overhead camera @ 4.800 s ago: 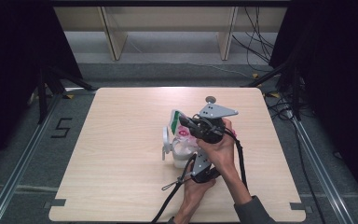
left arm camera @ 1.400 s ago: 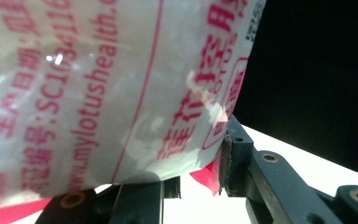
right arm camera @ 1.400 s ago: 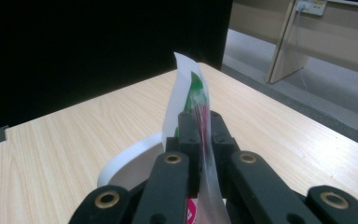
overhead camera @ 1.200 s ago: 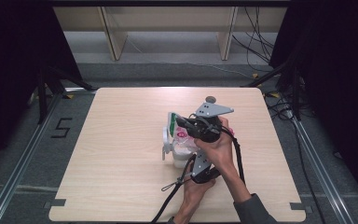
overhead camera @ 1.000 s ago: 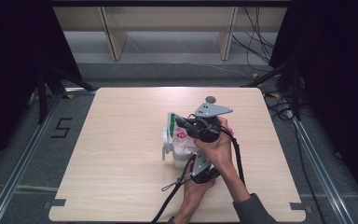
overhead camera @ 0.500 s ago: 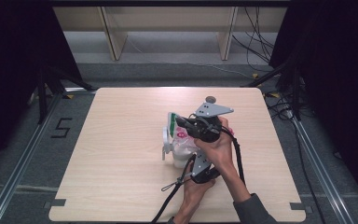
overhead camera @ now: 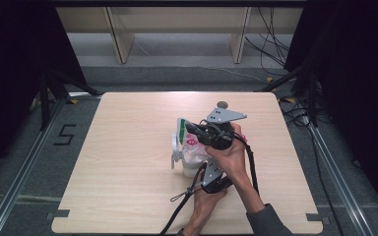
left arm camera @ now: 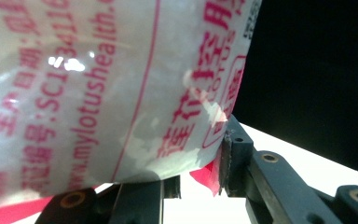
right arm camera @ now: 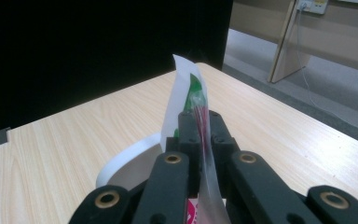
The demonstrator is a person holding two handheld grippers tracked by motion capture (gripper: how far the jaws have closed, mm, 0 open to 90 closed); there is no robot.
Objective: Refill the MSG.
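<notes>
Bag (overhead camera: pixel 193 147) sits mid-table, slightly right of centre: translucent white plastic pouch with red print, a green-and-white strip along its top edge. In the left gripper view I see pale, whitish contents through the film (left arm camera: pixel 98 93); can't tell what they are. It stands over a white cup-like container (overhead camera: pixel 189 167) with a handle on the left side. In the right gripper view I see that container's white rim (right arm camera: pixel 121 163) just below the jaws. Whether the bag's bottom sits inside the cup I can't tell.

Right gripper (right arm camera: pixel 200 126): jaws pinched narrow on the bag's top edge, film standing up between the pads, green corner poking above them. In the high view I see it (overhead camera: pixel 197 132) above the bag with its grey plate pointing up-right.

Left gripper (left arm camera: pixel 196 172): jaws part-closed on the bag's lower body, right-hand pad against the film at a red-printed edge, the other jaw tucked under the bulge. In the high view it (overhead camera: pixel 204 169) comes at the bag from the near side, cable trailing toward the table's (overhead camera: pixel 128 196) front edge.

Small grey disc (overhead camera: pixel 222 104) lies on the table near the far edge, well apart from the bag.
</notes>
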